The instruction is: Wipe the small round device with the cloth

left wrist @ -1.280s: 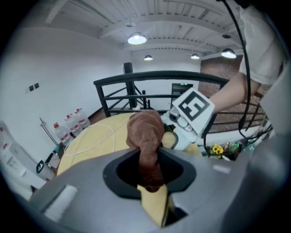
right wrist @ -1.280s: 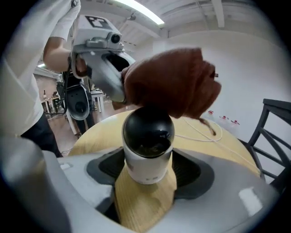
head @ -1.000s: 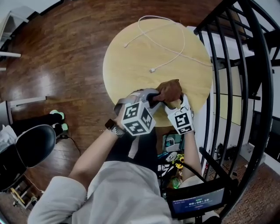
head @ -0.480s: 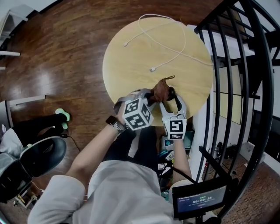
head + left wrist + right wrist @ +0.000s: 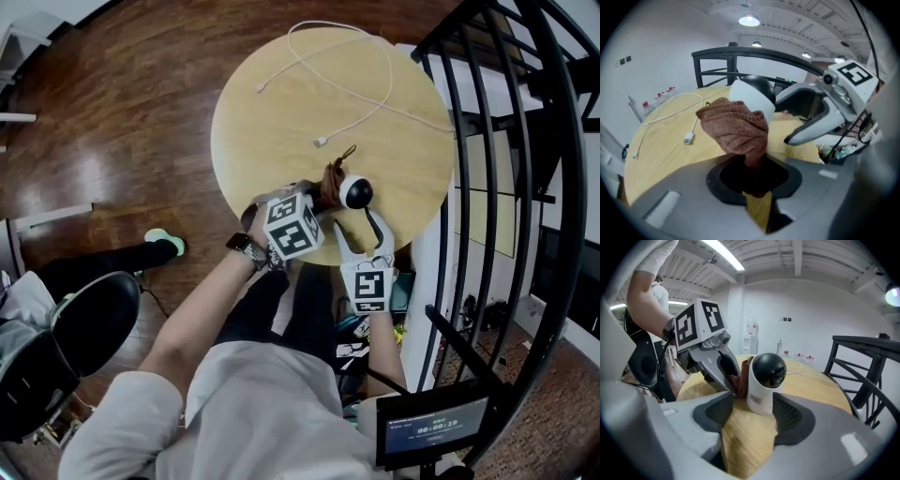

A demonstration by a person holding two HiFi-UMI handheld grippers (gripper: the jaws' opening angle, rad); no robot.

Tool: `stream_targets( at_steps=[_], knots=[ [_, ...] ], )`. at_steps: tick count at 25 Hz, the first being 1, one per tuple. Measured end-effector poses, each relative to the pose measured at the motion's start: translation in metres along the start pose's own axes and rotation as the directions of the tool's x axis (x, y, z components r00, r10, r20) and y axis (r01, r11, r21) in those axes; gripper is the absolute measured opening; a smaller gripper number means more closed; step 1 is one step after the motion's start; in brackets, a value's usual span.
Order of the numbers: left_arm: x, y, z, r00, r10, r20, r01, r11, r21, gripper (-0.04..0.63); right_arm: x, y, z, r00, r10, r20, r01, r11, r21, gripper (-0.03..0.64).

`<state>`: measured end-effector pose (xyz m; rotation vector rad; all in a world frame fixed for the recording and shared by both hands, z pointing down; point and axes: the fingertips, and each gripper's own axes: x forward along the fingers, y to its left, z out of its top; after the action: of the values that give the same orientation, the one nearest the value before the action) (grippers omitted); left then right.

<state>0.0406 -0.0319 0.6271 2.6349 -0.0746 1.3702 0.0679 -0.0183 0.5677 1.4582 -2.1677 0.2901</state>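
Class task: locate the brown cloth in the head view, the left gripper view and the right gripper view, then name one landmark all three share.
Head view: brown cloth near centre, just left of the round device.
Left gripper view: centre of the picture, in front of the device.
Right gripper view: left of centre, beside the device's left side.
Shared landmark: the round device.
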Motion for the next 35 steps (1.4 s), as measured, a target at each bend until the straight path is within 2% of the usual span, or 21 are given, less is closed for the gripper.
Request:
stream_targets(
  at_steps=[2, 4, 7, 10, 12, 15, 17, 19, 22, 25, 28, 31, 33, 35],
  knots=[
    [-0.01, 0.0, -0.004, 0.999, 0.004, 0.037, -0.003, 1.0, -0.026, 0.089, -0.003, -0.006, 0.0, 1.0, -0.011, -0.007, 0.011, 0.999, -0.031, 0.265],
    [-0.032, 0.006, -0.005, 0.995, 0.022, 0.1, -0.011, 0.995, -0.104, 0.089, 0.002, -0.015, -0.002, 1.0, 0.025, -0.014, -0.026, 0.997, -0.068, 0.281],
    [-0.072, 0.015, 0.01, 0.98, 0.08, 0.181, -0.049, 0.984, -0.169, 0.089, 0.013, -0.028, 0.001, 0.983, 0.184, -0.007, -0.184, 0.979, -0.087, 0.335],
    [-0.102, 0.023, 0.036, 0.961, 0.135, 0.243, -0.099, 0.983, -0.157, 0.089, 0.029, -0.025, 0.006, 0.92, 0.391, -0.024, -0.391, 0.916, -0.084, 0.353],
    [-0.117, 0.028, 0.056, 0.948, 0.147, 0.282, -0.114, 0.985, -0.132, 0.089, 0.039, -0.021, 0.007, 0.872, 0.486, -0.047, -0.489, 0.868, -0.086, 0.353],
    [-0.128, 0.033, 0.077, 0.937, 0.15, 0.314, -0.119, 0.986, -0.114, 0.089, 0.042, -0.018, 0.008, 0.816, 0.573, -0.075, -0.578, 0.812, -0.085, 0.36],
    [-0.13, 0.036, 0.082, 0.936, 0.152, 0.318, -0.124, 0.987, -0.105, 0.089, 0.042, -0.018, 0.01, 0.811, 0.581, -0.069, -0.585, 0.807, -0.085, 0.36],
    [-0.129, 0.038, 0.083, 0.937, 0.156, 0.313, -0.13, 0.986, -0.101, 0.089, 0.042, -0.017, 0.011, 0.829, 0.557, -0.054, -0.56, 0.825, -0.078, 0.359],
    [-0.126, 0.037, 0.079, 0.939, 0.178, 0.295, -0.155, 0.983, -0.1, 0.089, 0.043, -0.019, 0.011, 0.879, 0.476, -0.017, -0.476, 0.878, -0.041, 0.356],
    [-0.123, 0.034, 0.079, 0.94, 0.196, 0.278, -0.184, 0.98, -0.069, 0.089, 0.041, -0.023, 0.011, 0.942, 0.334, 0.033, -0.335, 0.942, 0.03, 0.353],
    [-0.121, 0.033, 0.077, 0.94, 0.219, 0.261, -0.216, 0.976, -0.038, 0.089, 0.036, -0.028, 0.008, 0.986, 0.161, 0.048, -0.166, 0.979, 0.12, 0.35],
    [-0.118, 0.03, 0.078, 0.937, 0.25, 0.246, -0.264, 0.964, 0.026, 0.09, 0.029, -0.032, 0.005, 0.999, -0.021, 0.031, 0.014, 0.976, 0.215, 0.348],
    [-0.11, 0.024, 0.081, 0.939, 0.253, 0.233, -0.281, 0.955, 0.095, 0.089, 0.026, -0.034, 0.003, 0.992, -0.129, 0.005, 0.124, 0.958, 0.258, 0.336],
    [-0.1, 0.016, 0.085, 0.944, 0.258, 0.204, -0.297, 0.936, 0.191, 0.089, 0.025, -0.034, 0.002, 0.981, -0.195, -0.018, 0.193, 0.943, 0.27, 0.328]
  ],
)
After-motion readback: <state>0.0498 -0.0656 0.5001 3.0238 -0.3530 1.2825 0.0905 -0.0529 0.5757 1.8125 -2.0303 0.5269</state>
